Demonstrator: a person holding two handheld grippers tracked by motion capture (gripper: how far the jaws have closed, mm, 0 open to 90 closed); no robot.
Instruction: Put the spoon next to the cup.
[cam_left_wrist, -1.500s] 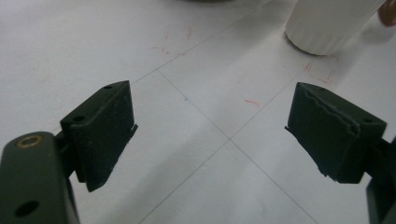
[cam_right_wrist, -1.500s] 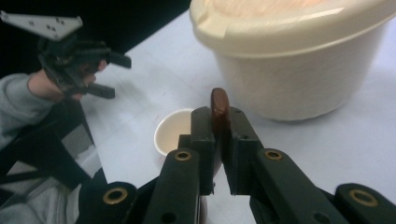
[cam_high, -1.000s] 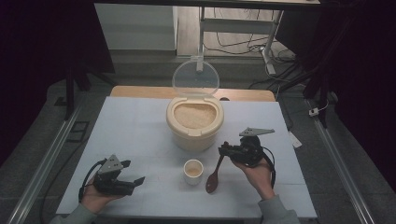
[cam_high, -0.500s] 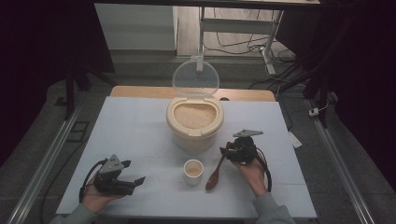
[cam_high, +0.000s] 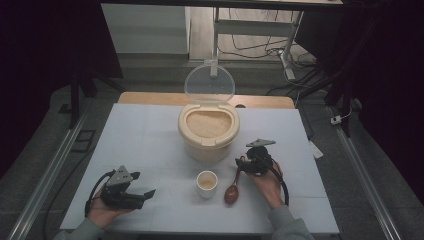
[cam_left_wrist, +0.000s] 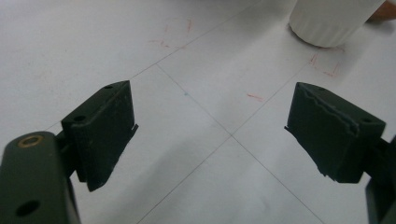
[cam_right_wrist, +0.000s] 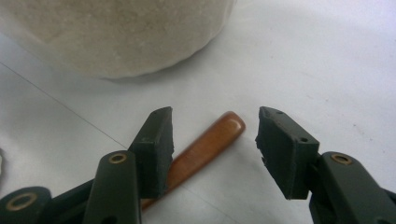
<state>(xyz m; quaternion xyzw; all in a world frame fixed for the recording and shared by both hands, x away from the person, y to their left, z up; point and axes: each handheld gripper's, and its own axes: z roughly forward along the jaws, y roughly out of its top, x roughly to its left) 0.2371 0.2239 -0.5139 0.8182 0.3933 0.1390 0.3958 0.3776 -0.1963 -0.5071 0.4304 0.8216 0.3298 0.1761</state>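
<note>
Lowered since earlier, right tool (cam_right_wrist: 212, 123) has just been opened over smooth wooden spoon handle (cam_right_wrist: 205, 149), released; left tool (cam_left_wrist: 210, 126) wide, empty.

Lab-style recording setup, white gridded worktop (cam_high: 150, 130) on metal rails (cam_high: 47, 177), loose floor cables (cam_high: 250, 50), dark curtained surroundings, desk frame legs (cam_high: 287, 55) behind

Brown wooden spoon (cam_high: 231, 192); white cup (cam_high: 206, 183); cream rice bin (cam_high: 207, 142)
</note>
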